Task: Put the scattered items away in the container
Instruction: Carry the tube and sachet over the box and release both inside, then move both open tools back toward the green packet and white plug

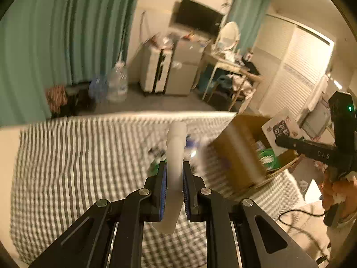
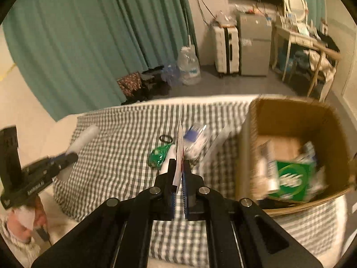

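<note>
1. Using the cardboard box (image 2: 290,147) as the landmark for everything: it sits open-topped on the checked bedspread (image 2: 125,147), already holding a green packet and some other bits.

2. Right gripper (image 2: 180,167) is clamped on a thin flat white card (image 2: 179,154), held edge-on so its long axis runs straight out from the jaws. The box is just to the right of it, near. Pretty sure this one gets there first.

3. Left gripper (image 1: 174,174) is pinched around a pale tube (image 1: 175,156), long axis also running forward between the fingers, with a stub poking out behind. From this side the box (image 1: 241,154) lies off to the right and a bit ahead, noticeably farther than for the other hand.

4. So both loads need to swing rightward toward the box, I'd guess right hand first so the two don't bump over the opening.

5. Still lying loose left of the box: a green pouch (image 2: 158,155), a black hair tie (image 2: 166,138) and a blue-and-white pack (image 2: 196,135).
</note>
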Available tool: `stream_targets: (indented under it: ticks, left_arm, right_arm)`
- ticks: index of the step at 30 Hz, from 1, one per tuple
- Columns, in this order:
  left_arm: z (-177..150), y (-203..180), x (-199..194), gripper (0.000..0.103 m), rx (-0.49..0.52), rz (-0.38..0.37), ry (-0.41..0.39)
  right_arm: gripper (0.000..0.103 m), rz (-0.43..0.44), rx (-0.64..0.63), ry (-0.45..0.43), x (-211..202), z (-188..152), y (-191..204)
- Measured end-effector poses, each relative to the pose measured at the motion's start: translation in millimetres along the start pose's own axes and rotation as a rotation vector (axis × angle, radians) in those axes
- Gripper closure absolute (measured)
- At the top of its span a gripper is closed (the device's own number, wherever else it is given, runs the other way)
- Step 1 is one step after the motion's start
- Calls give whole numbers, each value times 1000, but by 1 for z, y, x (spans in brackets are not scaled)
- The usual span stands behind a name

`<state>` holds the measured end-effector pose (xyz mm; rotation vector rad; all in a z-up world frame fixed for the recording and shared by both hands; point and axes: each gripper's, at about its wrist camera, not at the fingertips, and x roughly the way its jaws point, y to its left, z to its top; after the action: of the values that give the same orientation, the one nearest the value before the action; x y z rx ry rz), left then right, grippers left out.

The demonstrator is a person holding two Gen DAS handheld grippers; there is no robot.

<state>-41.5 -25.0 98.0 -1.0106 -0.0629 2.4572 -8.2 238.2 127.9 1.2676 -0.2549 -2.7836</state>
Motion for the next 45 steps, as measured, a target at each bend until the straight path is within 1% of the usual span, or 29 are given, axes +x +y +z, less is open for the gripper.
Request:
stream_targets:
  ticks: [1,3,4,6,9,11,12,14,15,17,19,21,22,23,24,25,26,27,28,30,33,35,37,38,40,41,42,43,45]
  left_arm:
    - [8,-13,-8,90,13,2,-13]
    - [27,-46,-21,90,28,10,-37]
    - [34,-59,-22,90,25,14,-38]
    - [47,-89,-21,90,8,7,-34]
    - [57,-141,1,90,20,-46,-28]
    - [58,-169,20,90,44,-66,-9]
    - [58,-186,36,90,53,-89,9]
    - [51,-210,69,90,23,-139,46]
    - [47,-217,79,90,14,-145,61]
    - [38,-234,113,90,13,-149,106]
    - [29,-251,144,90,43,-148,129]
    - [25,-259,166,89,73,-167,147]
    - [21,-256,169,88,72,-174,154]
    - [20,-258,177,86,75,-181,170]
    - [17,-258,183,82,85,-172,179]
    - [18,-256,186,66,92,-162,177]
    - [17,-255,187,36,101,-140,173]
    - [15,-253,185,19,106,-119,167]
    - [14,-250,181,17,103,-119,168]
    - [17,-244,172,16,90,-144,171]
    - [28,-234,146,16,71,-126,148]
    - [36,-223,123,16,67,-95,129]
    - [44,-202,87,15,67,-37,94]
    - [48,-196,76,14,69,-20,82]
    - [54,-175,41,9,78,57,40]
    - [57,-165,23,3,79,107,16]
    - [59,-152,2,0,76,172,-20]
    - [60,-142,-12,0,69,217,-47]
    - [57,-115,-44,0,37,280,-85]
  right_arm:
    - [98,-18,-15,-23,-15,5,-4]
    - [98,-58,-51,-71,-59,15,-16]
    - [98,-76,-57,-88,-72,19,-22]
    - [98,-108,-57,-111,-96,28,-41]
    - [98,-139,-37,-106,-119,32,-76]
    - [98,-165,-21,-96,-119,30,-98]
    - [98,-174,-9,-91,-114,30,-113]
    - [98,-191,24,-85,-98,25,-139]
    - [98,-191,43,-60,-84,24,-153]
    - [98,-202,80,-28,-55,20,-178]
    - [98,-195,120,6,-28,15,-199]
    - [98,-177,168,24,-4,9,-218]
    - [98,-170,187,28,3,6,-226]
    - [98,-167,213,30,13,5,-235]
    - [95,-159,239,32,21,3,-244]
    - [78,-151,255,39,28,0,-251]
    - [63,-148,280,59,37,0,-259]
    - [32,-158,303,77,44,0,-267]
    - [23,-182,329,94,50,-1,-273]
    - [22,-210,358,81,49,-4,-277]
    - [22,-215,366,24,33,-3,-268]
    - [22,-188,369,-3,16,0,-254]
    - [22,-168,361,-24,0,2,-240]
    - [22,-158,345,-36,-11,5,-229]
    - [22,-140,299,-53,-31,9,-208]
    - [22,-121,273,-60,-44,12,-194]
    - [22,-113,259,-65,-51,14,-186]
    - [22,-103,241,-75,-62,16,-173]
    - [22,-76,211,-98,-83,17,-149]
